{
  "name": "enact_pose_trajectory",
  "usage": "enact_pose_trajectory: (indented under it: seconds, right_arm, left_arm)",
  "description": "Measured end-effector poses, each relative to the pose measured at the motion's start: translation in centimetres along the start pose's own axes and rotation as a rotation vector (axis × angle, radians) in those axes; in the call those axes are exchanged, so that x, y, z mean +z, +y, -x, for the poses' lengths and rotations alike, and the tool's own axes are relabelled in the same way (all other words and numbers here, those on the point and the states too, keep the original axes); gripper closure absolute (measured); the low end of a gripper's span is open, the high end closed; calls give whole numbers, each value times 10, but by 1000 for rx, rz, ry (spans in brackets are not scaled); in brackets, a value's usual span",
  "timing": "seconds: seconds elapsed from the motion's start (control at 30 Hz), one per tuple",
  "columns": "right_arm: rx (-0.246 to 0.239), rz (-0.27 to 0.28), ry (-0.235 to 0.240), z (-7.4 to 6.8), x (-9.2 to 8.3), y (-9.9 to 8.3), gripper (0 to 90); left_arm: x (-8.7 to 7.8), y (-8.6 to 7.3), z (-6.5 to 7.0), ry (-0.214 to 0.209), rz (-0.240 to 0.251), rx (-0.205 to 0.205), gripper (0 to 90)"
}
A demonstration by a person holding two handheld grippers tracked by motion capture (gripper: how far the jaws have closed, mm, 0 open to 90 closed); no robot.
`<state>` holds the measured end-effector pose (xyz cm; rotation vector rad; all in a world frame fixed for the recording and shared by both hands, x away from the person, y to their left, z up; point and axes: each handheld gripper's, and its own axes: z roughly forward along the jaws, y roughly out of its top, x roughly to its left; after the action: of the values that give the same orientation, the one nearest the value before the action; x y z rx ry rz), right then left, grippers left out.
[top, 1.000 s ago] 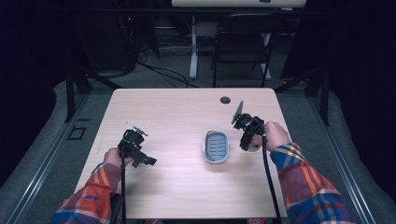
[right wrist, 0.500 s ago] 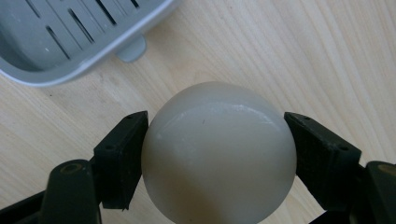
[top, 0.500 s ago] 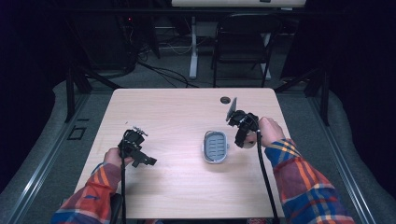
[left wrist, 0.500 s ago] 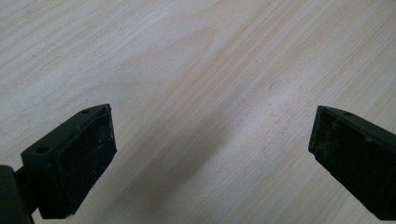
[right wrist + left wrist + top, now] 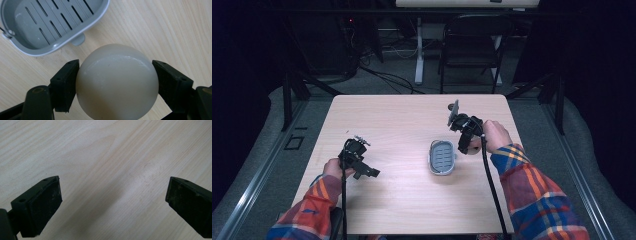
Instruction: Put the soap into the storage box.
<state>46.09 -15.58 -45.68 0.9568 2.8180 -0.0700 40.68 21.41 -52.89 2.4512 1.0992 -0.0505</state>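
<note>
We find the right gripper's black fingers clamped on a smooth, off-white rounded soap bar, held above the tabletop toward its right edge. Just beside it rests a grey slotted plastic dish, oval with a raised rim. The left gripper stands wide open, holding nothing, over bare pale wood grain near the left edge. Dark floor surrounds the table.

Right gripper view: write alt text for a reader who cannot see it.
A pale, smooth ball sits clamped between the two black jaws of the right hand-held gripper, above a light wooden table. Behind it, at the upper left, lies a grey slotted tray with nothing in the part that shows.
</note>
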Motion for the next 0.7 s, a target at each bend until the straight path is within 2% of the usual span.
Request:
enact_pose_trajectory:
  seconds: [0.7]
  right_arm:
    - [-57, 9, -9, -15, -13, 26, 243]
  left_arm:
    - [0, -1, 0, -2, -1, 1, 4]
